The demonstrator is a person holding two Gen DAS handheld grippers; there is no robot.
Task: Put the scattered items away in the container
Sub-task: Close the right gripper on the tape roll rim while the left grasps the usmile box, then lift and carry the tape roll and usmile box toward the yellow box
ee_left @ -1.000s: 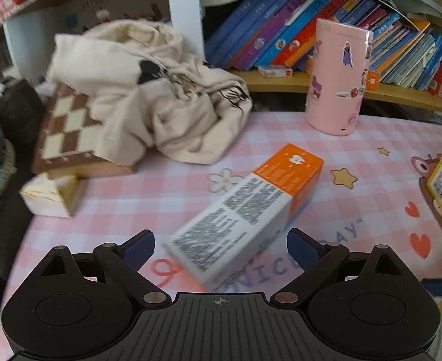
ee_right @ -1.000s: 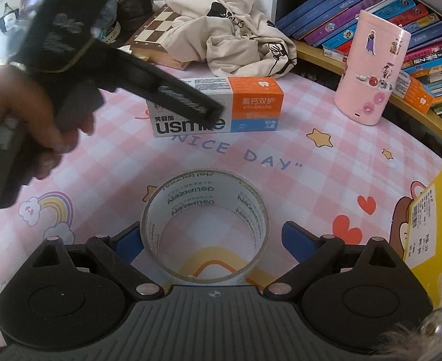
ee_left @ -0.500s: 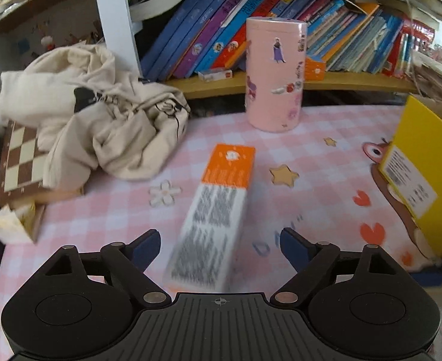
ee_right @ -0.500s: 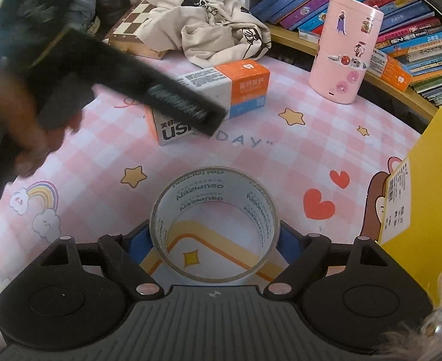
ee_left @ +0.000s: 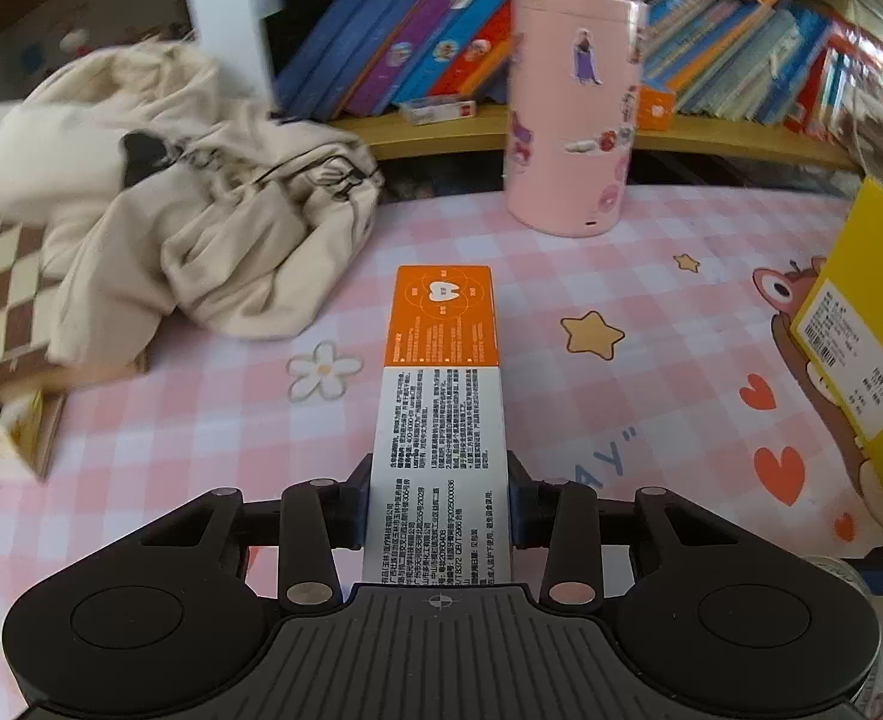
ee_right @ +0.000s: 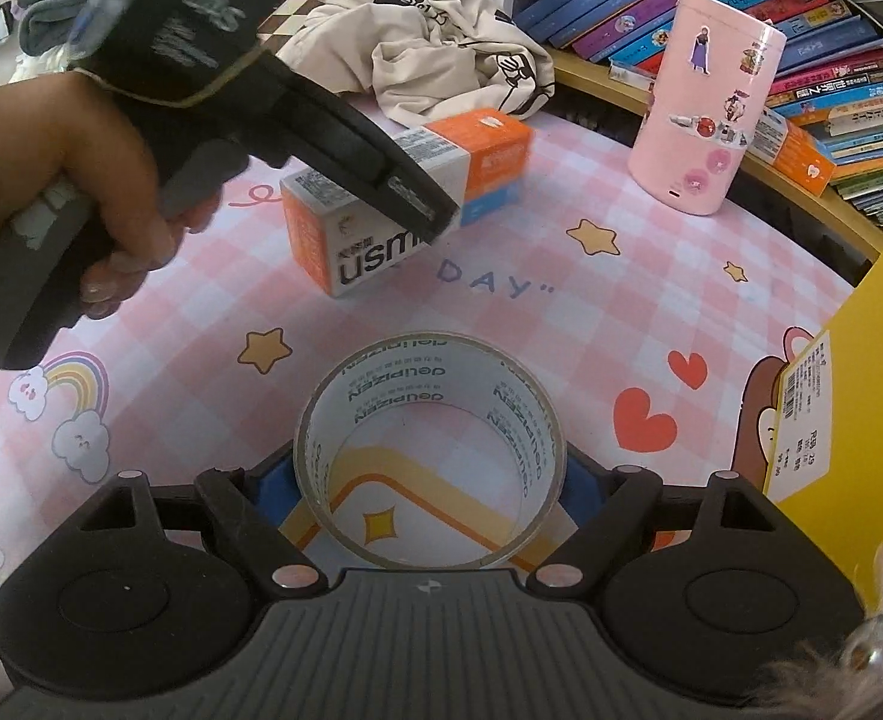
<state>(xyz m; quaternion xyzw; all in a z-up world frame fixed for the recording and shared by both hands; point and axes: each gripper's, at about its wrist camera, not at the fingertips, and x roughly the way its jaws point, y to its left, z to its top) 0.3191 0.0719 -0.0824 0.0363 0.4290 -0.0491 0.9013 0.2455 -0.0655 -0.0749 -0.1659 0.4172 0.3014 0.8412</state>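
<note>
The left hand-held gripper is closing, both pads against the sides of the toothpaste box, which lies on the pink checked worktop. The right hand-held gripper clasps the clear tape roll from both sides. A yellow box stands at the right.

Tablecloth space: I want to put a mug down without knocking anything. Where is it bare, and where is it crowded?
Bare checked cloth lies between the toothpaste box and the yellow box, in front of the pink canister. Another open patch sits near the rainbow print, left of the tape roll. Crowded: the far left, where the cream garment covers the chessboard.
</note>
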